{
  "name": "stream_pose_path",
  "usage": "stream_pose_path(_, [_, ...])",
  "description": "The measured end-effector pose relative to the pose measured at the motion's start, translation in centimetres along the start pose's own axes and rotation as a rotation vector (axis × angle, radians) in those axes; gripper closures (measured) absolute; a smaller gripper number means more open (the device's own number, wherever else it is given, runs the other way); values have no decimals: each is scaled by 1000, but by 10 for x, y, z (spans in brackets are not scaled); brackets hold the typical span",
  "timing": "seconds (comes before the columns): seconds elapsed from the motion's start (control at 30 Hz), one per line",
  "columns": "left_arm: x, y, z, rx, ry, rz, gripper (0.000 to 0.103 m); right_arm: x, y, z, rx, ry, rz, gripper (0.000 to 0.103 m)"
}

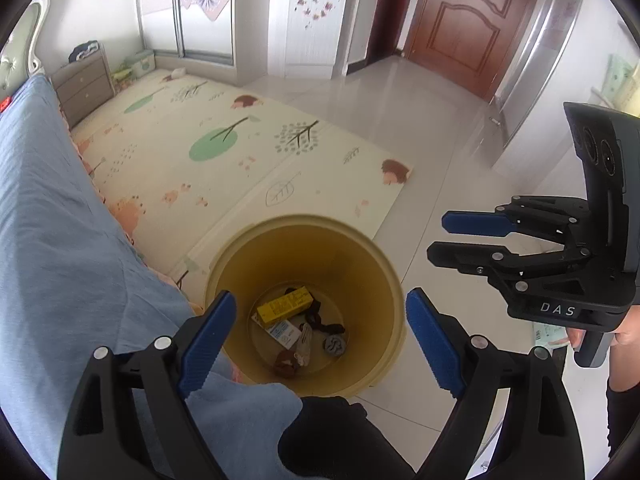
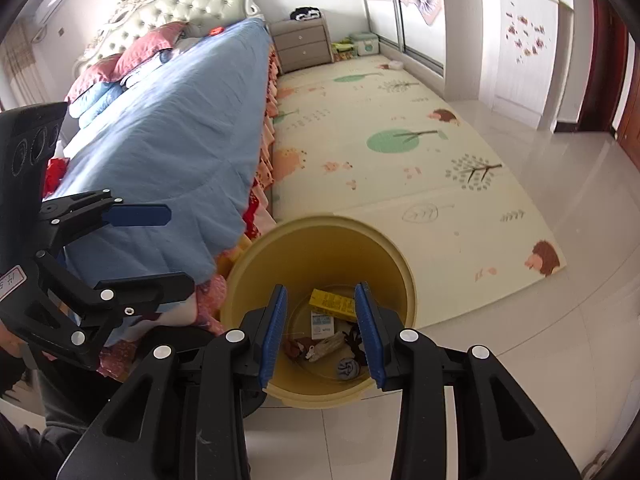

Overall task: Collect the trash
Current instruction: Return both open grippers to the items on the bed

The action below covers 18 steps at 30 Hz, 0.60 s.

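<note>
A yellow trash bin (image 1: 360, 264) stands on the floor by the bed; it also shows in the right wrist view (image 2: 256, 276). Inside lie a yellow box (image 1: 284, 305), a white packet (image 1: 285, 333), a grey ball (image 1: 334, 345) and brown and dark scraps. My left gripper (image 1: 320, 332) is open and empty above the bin. My right gripper (image 2: 320, 328) is open and empty above it too, jaws narrower. The right gripper (image 1: 472, 236) shows at the right in the left wrist view. The left gripper (image 2: 160, 244) shows at the left in the right wrist view.
A bed with a blue cover (image 2: 160, 120) runs along the left. A patterned play mat (image 1: 240, 152) covers the floor beyond the bin. A bedside cabinet (image 2: 304, 46), a white cupboard (image 1: 308, 20) and a brown door (image 1: 464, 20) stand at the far side.
</note>
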<state>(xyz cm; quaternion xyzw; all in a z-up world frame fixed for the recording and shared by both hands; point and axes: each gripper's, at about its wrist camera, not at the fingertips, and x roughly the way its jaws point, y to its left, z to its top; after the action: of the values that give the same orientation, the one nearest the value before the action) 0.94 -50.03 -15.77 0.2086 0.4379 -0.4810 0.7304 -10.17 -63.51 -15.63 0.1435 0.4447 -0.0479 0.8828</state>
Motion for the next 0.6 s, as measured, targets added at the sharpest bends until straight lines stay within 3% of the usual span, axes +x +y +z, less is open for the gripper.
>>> stream_pose_path(0.33, [-65,17,-6,2,-176,85,17,-41,49,27,-89,-97,-21,63])
stream_pose_path(0.6, [-131,59,-33,-56,-325,225,17,-55,106,50,-144,-232,76,59])
